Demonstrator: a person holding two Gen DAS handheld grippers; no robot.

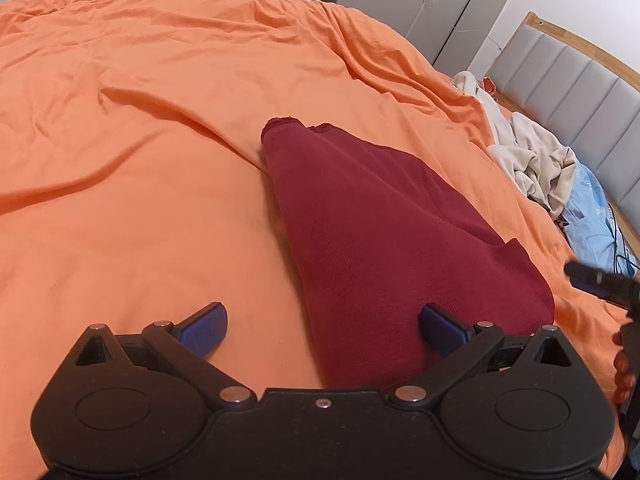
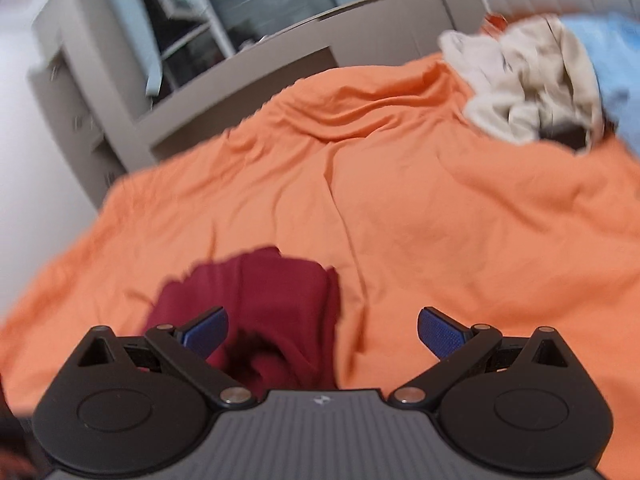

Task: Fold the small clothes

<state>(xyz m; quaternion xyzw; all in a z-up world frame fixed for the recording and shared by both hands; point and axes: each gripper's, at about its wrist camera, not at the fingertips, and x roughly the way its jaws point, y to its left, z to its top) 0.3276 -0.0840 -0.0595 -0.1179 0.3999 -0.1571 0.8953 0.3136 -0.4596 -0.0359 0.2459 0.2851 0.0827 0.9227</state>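
- One dark red knit garment (image 1: 384,232) lies folded, long and narrow, at centre frame on the orange bedsheet (image 1: 140,160).
- Left gripper (image 1: 323,330): jaws spread, empty.
- Right gripper (image 2: 323,332): jaws spread, empty.

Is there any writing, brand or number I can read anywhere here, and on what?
No readable words or numbers.
Right gripper body: a small pale emblem, no letters legible.
Light blue cloth by the headboard: a faint print, too blurred to read.
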